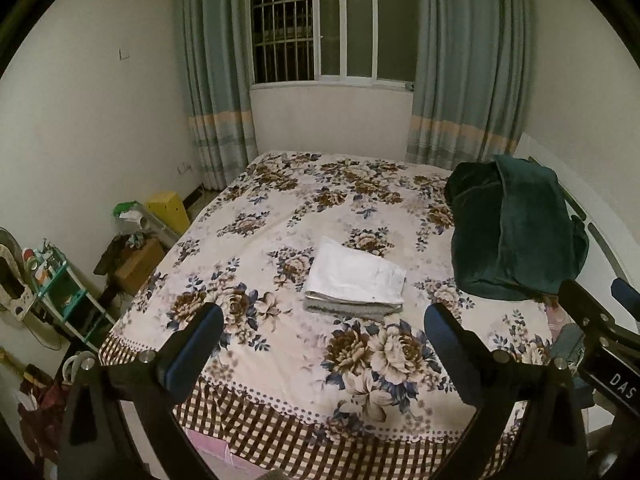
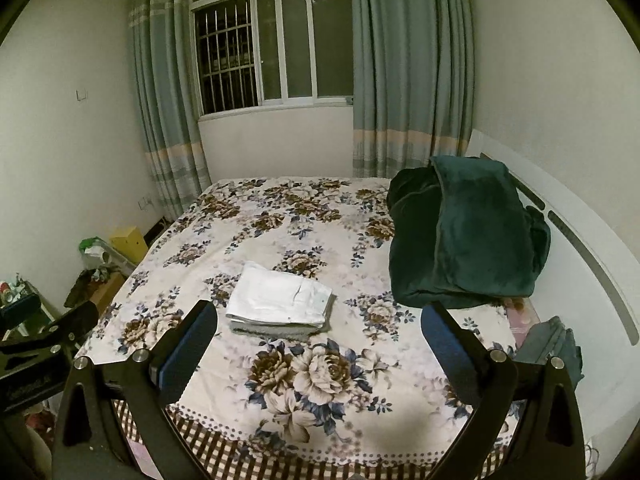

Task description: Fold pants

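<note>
Left gripper (image 1: 324, 320): spread to its widest, nothing between the blue pads, poised above the foot of the bed.
Right gripper (image 2: 320, 320): likewise spread wide and empty, just beside its partner, whose frame shows at the edge of each wrist view.
Bed (image 1: 400, 432): floral cover with a checked border, flat and bare near the foot.
Pants (image 1: 354, 280): white, lying mid-bed as a compact rectangular stack, layers aligned, well apart from both grippers.
Blanket (image 1: 516, 228): dark green, heaped at the far right of the bed, near the pants but apart from them.
Window (image 1: 332, 28): barred and dark, flanked by blue-grey curtains on the far wall.
Judgement: the fold looks finished. Done well, the remaining step means keeping both grippers clear of the stack so no edge is dragged loose.
</note>
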Demonstrator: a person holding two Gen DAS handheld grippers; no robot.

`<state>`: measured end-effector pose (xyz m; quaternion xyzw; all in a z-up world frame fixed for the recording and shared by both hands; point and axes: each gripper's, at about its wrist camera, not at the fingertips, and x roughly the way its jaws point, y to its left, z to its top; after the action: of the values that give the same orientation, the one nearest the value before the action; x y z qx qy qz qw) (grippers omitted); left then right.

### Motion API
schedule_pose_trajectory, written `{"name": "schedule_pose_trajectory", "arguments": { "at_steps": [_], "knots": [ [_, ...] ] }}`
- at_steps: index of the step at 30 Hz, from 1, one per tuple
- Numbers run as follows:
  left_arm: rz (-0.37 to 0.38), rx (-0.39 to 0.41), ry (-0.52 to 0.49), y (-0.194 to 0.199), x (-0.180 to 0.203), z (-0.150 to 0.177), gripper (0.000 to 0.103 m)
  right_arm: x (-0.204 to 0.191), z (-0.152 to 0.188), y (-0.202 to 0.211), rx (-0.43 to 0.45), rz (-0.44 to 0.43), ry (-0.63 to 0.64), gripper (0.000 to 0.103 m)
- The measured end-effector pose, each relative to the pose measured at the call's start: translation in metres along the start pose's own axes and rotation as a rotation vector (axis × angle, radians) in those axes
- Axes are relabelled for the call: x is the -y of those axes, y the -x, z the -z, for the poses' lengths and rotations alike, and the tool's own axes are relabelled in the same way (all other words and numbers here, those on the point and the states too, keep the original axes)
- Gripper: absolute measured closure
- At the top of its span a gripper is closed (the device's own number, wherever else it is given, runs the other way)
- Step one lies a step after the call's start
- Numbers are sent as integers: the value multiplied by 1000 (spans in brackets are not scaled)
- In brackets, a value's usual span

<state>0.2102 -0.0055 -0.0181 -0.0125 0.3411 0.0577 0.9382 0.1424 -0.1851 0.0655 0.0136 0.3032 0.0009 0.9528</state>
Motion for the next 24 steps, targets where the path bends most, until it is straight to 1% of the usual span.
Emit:
{"name": "schedule_pose_trajectory", "arguments": {
  "at_steps": [13, 24],
  "knots": [
    [-4, -5, -14, -1, -8, 2, 0, -6, 11, -14, -37, -13, 2, 0],
    [-1, -16, -13, 0, -10, 4, 0, -8, 9, -16, -39, -12, 7, 0]
  ]
}}
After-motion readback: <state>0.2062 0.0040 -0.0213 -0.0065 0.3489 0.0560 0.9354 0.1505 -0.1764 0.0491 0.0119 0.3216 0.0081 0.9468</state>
